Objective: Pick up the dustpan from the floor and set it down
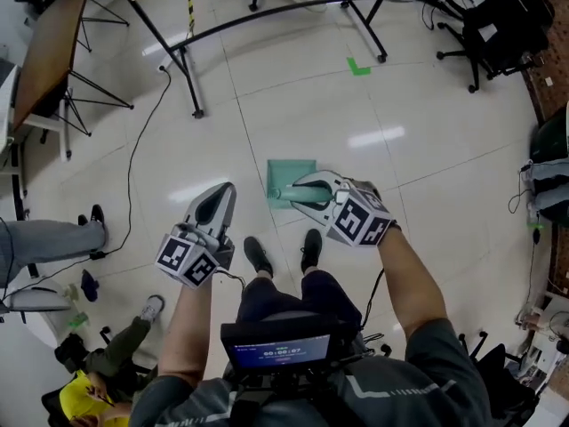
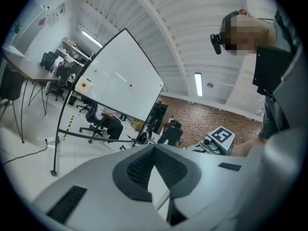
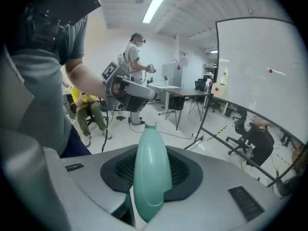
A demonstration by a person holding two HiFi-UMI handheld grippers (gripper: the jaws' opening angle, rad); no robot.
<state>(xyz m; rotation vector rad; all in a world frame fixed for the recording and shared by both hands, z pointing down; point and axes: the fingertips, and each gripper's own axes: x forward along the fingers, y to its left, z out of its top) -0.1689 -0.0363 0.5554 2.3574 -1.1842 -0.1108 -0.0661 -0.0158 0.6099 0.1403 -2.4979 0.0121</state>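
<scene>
The green dustpan point(image 1: 292, 180) hangs above the pale tiled floor, and its handle runs back into my right gripper point(image 1: 308, 194). In the right gripper view the rounded green handle point(image 3: 151, 167) stands between the dark pads, and the right gripper point(image 3: 152, 154) is shut on it. The pan itself does not show in that view. My left gripper point(image 1: 216, 203) is level with the right one, to the left of the dustpan and apart from it. In the left gripper view the left gripper point(image 2: 154, 150) has its pads meeting at the tips, with nothing between them.
My shoes point(image 1: 258, 256) are on the floor just below the grippers. A whiteboard's black wheeled frame point(image 1: 191, 69) stands ahead, with a cable point(image 1: 133, 154) trailing left of it. Office chairs point(image 1: 484, 34) are at the far right, a table point(image 1: 49, 47) at the far left, and a seated person point(image 1: 98, 367) at the lower left.
</scene>
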